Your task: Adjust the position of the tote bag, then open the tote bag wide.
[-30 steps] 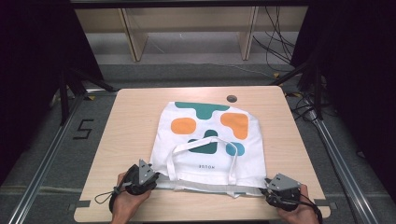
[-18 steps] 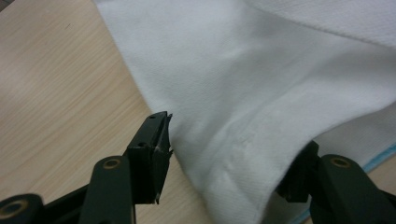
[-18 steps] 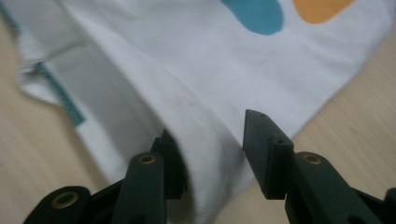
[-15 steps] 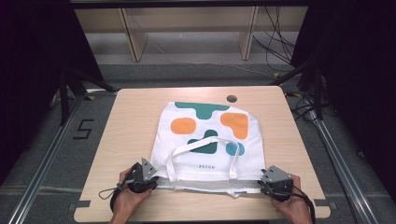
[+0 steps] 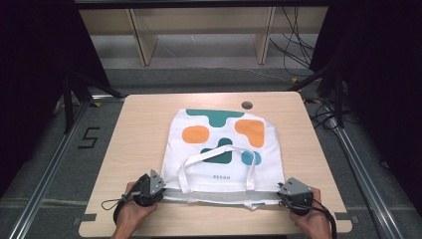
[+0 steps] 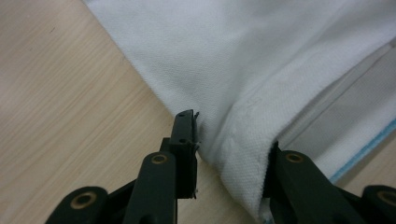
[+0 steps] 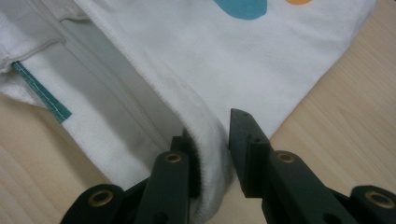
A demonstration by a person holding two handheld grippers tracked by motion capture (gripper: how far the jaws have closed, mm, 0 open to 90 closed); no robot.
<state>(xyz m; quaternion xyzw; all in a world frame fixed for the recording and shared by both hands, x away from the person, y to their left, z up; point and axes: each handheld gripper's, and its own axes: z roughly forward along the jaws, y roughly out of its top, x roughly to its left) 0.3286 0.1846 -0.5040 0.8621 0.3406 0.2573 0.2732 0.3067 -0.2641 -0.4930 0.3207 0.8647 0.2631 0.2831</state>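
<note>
A white tote bag [image 5: 199, 149] with teal and orange shapes lies flat on the wooden table [image 5: 134, 134], its mouth and handles toward the near edge. My left gripper [image 5: 160, 190] is at the bag's near left corner. In the left gripper view the bunched hem [image 6: 243, 154] fills the gap of the left gripper [image 6: 231, 144], whose jaws have just been closing on it. My right gripper [image 5: 282, 192] is at the near right corner. A fold of the hem [image 7: 210, 130] stands between the jaws of the right gripper [image 7: 212, 137], which have also just been closing.
A dark round grommet [image 5: 246, 105] sits in the table near its far edge. A "5" mark [image 5: 88, 137] is on the floor to the left. Cables [image 5: 298, 50] trail on the floor at the back right, beyond wooden shelf legs [image 5: 142, 42].
The right gripper has slid in from the table's near right to the bag's corner. Both grippers now sit closer on the hem.
</note>
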